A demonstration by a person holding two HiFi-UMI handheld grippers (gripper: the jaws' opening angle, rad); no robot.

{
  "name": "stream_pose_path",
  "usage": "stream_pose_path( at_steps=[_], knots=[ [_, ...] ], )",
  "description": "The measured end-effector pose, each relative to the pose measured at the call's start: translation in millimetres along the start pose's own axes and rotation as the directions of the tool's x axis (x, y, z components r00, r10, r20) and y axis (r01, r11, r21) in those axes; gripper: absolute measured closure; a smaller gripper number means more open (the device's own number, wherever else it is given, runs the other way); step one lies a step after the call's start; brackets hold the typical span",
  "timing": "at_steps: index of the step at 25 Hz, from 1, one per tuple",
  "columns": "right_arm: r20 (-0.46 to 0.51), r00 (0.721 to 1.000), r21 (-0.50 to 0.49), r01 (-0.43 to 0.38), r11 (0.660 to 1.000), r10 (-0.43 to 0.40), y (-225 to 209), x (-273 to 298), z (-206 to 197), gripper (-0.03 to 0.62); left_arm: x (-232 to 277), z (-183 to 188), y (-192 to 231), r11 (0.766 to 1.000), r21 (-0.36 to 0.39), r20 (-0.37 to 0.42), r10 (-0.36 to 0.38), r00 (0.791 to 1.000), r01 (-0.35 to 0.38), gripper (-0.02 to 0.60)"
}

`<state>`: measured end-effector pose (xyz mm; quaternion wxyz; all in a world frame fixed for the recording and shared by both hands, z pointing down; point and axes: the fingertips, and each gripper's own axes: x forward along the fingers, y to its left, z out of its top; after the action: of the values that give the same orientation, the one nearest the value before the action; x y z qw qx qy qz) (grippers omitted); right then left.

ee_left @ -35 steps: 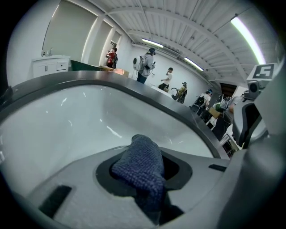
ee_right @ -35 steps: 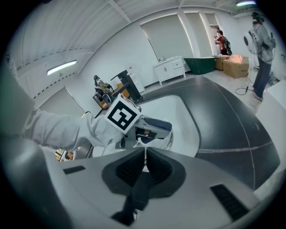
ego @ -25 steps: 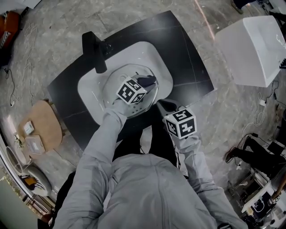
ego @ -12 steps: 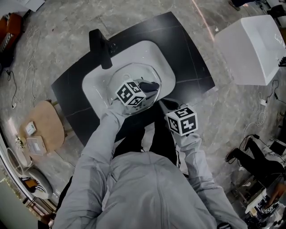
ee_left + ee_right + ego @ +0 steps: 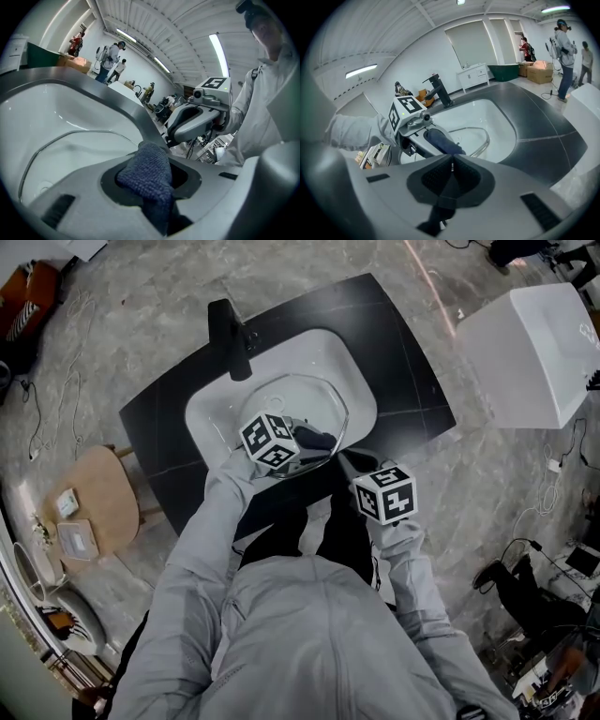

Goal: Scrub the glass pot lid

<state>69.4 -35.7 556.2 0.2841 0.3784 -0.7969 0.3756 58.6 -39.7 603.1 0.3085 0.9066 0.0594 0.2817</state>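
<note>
The glass pot lid (image 5: 298,397) sits inside the white sink (image 5: 354,360) set in the black worktop (image 5: 403,381), near the basin's front edge. It is round, with no long axis. Its broad face is turned upward and its near rim points toward the person. The left tongs (image 5: 302,444) are clamped tight on a dark blue cloth (image 5: 146,176), which bulges out past the tips over the lid's near part. The right tongs (image 5: 451,161) are closed, apparently pinching the lid's near rim, though the glass edge is hard to make out there. A black faucet (image 5: 230,326) stands at the sink's far left corner.
</note>
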Motion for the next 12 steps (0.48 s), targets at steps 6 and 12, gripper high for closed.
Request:
stream_pose_path(
  at_steps=[6, 12],
  knots=[
    [-0.007, 1.000, -0.005, -0.013, 1.000, 0.013, 2.9, 4.0, 2.1, 0.563, -12.3, -17.4, -15.0, 0.995, -0.053, -0.050, -0.084, 0.995, 0.081, 0.466],
    [-0.017, 1.000, -0.010, -0.021, 1.000, 0.021, 2.8, 10.7, 6.4, 0.563, -29.5, -40.3, -14.5, 0.992, -0.100, -0.101, -0.088, 0.991, 0.078, 0.466]
  ],
)
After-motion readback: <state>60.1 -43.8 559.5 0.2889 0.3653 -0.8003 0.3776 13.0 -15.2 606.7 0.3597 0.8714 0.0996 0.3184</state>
